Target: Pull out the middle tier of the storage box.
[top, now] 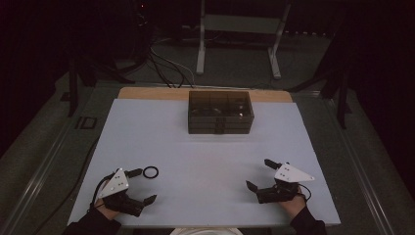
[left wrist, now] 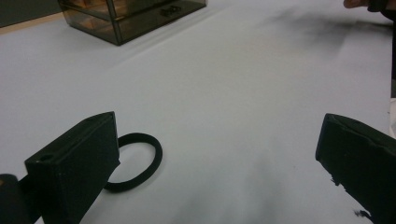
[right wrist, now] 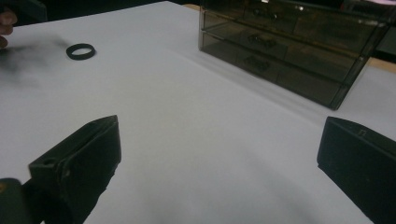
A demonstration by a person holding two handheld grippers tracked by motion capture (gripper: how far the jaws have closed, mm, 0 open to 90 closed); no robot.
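Two grippers — left gripper (top: 145, 185), right gripper (top: 260, 174) — both spread; one black ring (top: 150, 172), one drawer box (top: 220, 112)

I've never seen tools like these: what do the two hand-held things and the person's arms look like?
Each hand holds black tongs, left and right, with two blocky jaws, topped by a grey three-cornered plate with small holes. A thin black cable trails behind. The sleeves are dark.

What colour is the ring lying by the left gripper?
The ring is black, clearest in the left gripper view.

A dark lab: white-topped table (top: 195, 147), floor cables (top: 166, 68) and a metal stand (top: 240, 39) behind.
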